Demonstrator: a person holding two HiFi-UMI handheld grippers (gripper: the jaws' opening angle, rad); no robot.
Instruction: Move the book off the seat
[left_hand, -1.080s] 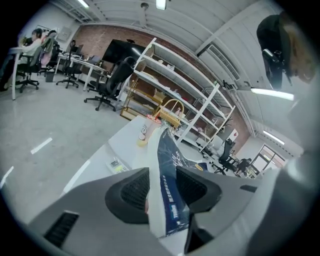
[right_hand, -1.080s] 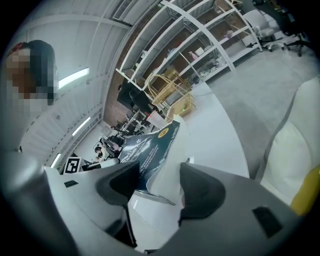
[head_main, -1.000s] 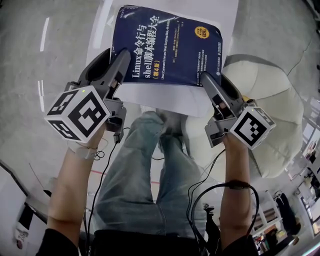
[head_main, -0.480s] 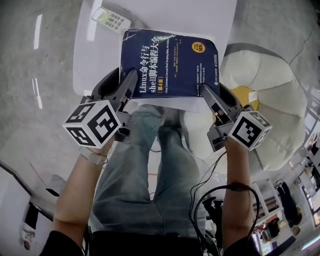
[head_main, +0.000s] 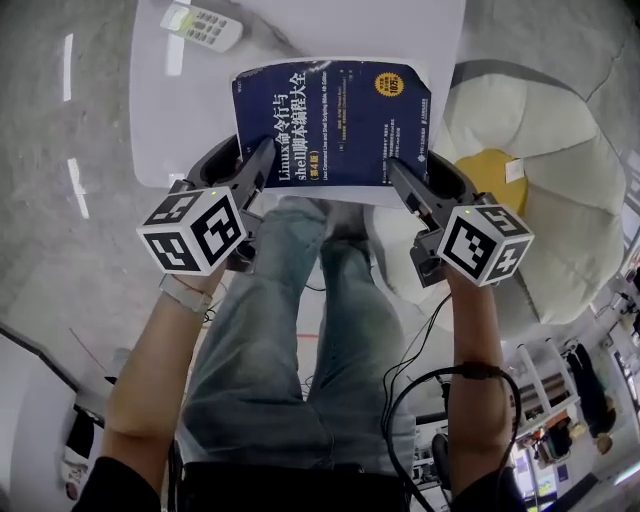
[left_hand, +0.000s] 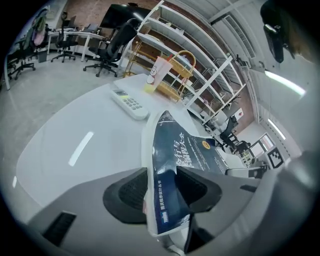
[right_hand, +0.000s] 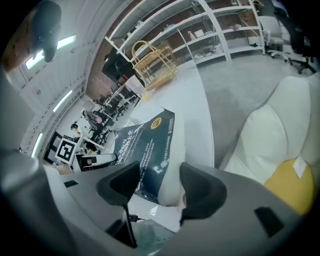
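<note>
A dark blue paperback book (head_main: 335, 120) with white and yellow print is held over the near edge of a white table (head_main: 430, 30). My left gripper (head_main: 255, 160) is shut on its near-left corner. My right gripper (head_main: 405, 180) is shut on its near-right corner. In the left gripper view the book (left_hand: 175, 155) runs away from the jaws, its spine pinched between the pads. In the right gripper view the book's (right_hand: 142, 145) thick white page edge sits between the pads. The seat (head_main: 560, 210), a cream cushioned chair with a yellow pillow (head_main: 490, 170), lies to the right, with no book on it.
A white remote control (head_main: 205, 27) lies on the table's far-left part. The left gripper view shows a cup (left_hand: 156, 80) and a wicker basket (left_hand: 181, 64) at the table's far edge. The person's jeans-clad legs (head_main: 300, 330) are below the book. Shelving and office chairs stand behind.
Both grippers and the book have shifted lower and tipped a little over the table. The remote has come into view at the top left.
</note>
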